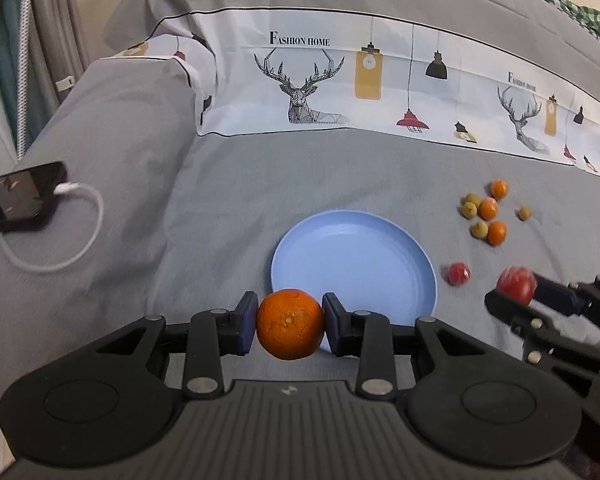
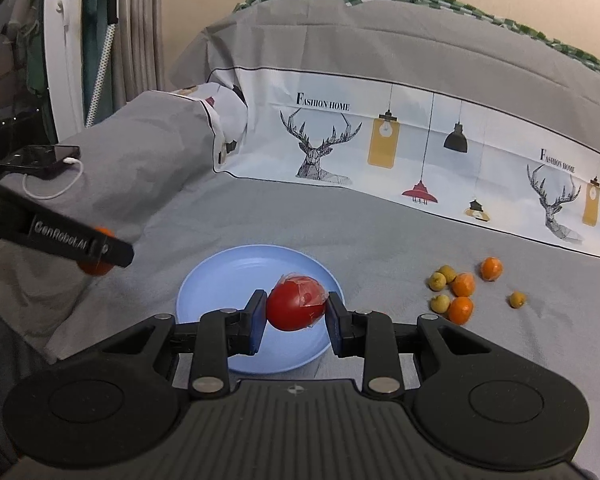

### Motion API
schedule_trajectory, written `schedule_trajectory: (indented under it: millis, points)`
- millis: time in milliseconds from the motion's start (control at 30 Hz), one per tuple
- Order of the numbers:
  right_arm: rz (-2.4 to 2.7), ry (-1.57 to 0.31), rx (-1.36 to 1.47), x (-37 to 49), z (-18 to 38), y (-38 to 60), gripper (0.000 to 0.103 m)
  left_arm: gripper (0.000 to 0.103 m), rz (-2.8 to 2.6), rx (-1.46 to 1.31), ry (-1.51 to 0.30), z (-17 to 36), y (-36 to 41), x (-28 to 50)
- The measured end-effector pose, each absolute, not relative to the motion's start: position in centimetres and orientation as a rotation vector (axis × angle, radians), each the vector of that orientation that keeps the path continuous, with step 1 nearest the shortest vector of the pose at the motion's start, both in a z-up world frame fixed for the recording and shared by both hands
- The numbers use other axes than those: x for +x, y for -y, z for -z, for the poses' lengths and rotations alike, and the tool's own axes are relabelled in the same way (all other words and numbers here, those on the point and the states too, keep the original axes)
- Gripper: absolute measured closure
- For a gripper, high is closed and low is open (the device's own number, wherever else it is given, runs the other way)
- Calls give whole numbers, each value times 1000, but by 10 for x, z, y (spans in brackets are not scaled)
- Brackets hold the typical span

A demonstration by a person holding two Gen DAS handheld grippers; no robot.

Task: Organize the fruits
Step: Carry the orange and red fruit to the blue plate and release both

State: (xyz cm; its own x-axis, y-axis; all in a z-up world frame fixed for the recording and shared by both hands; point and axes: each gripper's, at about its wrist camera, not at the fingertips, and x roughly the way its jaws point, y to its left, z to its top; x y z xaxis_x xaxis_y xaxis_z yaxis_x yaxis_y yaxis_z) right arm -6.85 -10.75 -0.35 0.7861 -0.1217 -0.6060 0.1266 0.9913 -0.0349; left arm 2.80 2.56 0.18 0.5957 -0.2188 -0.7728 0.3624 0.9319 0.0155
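My left gripper (image 1: 290, 326) is shut on a large orange (image 1: 290, 322) and holds it just in front of the near left rim of a blue plate (image 1: 364, 256). My right gripper (image 2: 296, 310) is shut on a red apple (image 2: 296, 306) with plastic film on it, held over the blue plate (image 2: 228, 276). In the left wrist view the right gripper (image 1: 518, 294) with the apple (image 1: 516, 283) shows right of the plate. A second red fruit (image 1: 457, 273) lies on the grey sheet by the plate's right rim.
Several small oranges (image 2: 462, 296) and small green fruits (image 2: 438, 280) lie on the grey sheet right of the plate. A black phone (image 1: 16, 200) with a white cable (image 1: 80, 232) lies at the left. A deer-print bedcover (image 1: 308, 88) rises behind.
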Motion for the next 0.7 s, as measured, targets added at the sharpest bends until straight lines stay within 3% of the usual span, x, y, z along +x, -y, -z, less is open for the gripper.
schedule_trajectory:
  millis: [700]
  points:
    - [61,-883,6,18,108,134,70,64,359,299,-1033,109,28,111]
